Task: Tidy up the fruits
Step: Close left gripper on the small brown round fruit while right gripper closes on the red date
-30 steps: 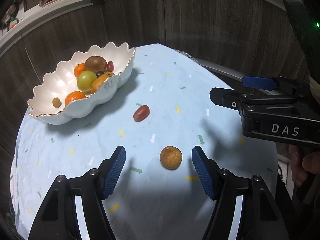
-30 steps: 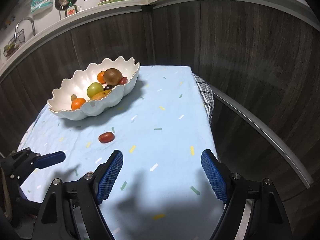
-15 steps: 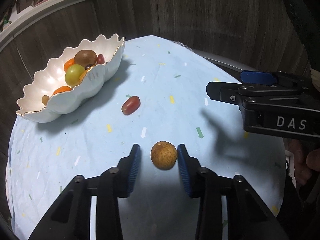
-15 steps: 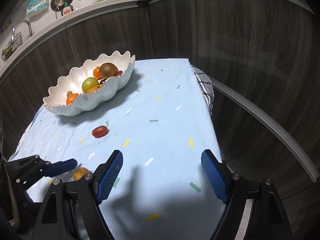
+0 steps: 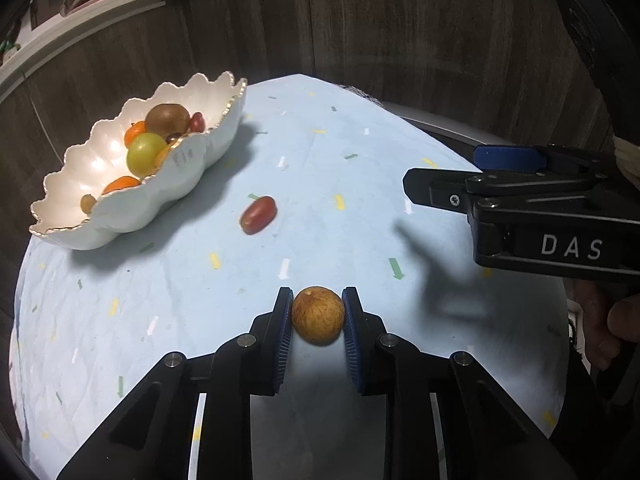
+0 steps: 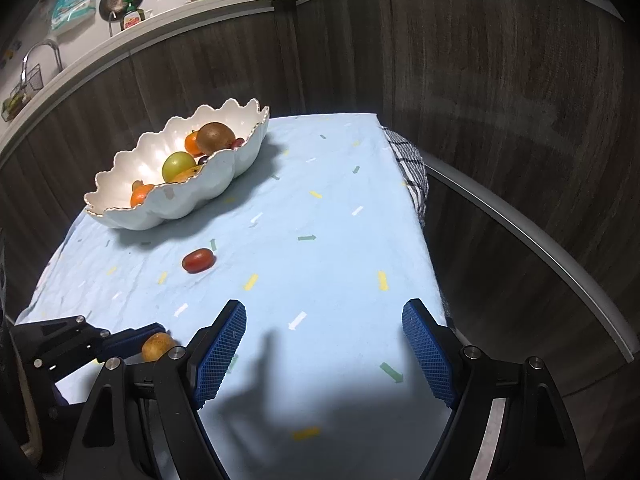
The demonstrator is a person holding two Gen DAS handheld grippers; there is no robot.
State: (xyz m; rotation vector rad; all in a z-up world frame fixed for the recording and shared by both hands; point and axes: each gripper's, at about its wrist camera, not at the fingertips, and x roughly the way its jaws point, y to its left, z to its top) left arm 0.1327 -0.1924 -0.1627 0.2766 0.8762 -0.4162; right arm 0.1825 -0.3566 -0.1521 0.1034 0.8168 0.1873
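A round tan fruit [image 5: 318, 315] rests on the light blue tablecloth [image 5: 200, 300] between my left gripper's blue pads. My left gripper [image 5: 318, 312] is closing, and both pads touch the fruit's sides. The same fruit [image 6: 158, 346] shows at the lower left of the right wrist view. A red oblong fruit [image 5: 259, 209] lies loose farther out, towards the white scalloped bowl [image 5: 120, 220]. The bowl holds a kiwi [image 5: 167, 120], a green fruit [image 5: 146, 153] and several small ones. My right gripper [image 6: 324, 308] hovers open over bare cloth at the right, with nothing between its fingers.
Dark wood panelling [image 6: 480, 80] curves round the far side and the right of the table. A checked cloth [image 6: 412, 168] hangs over the far right table edge. A person's hand [image 5: 616, 320] grips the right tool's handle at the right margin.
My left gripper's jaws have drawn in from wide apart until both pads meet the tan fruit. The right gripper has stayed open and kept its place.
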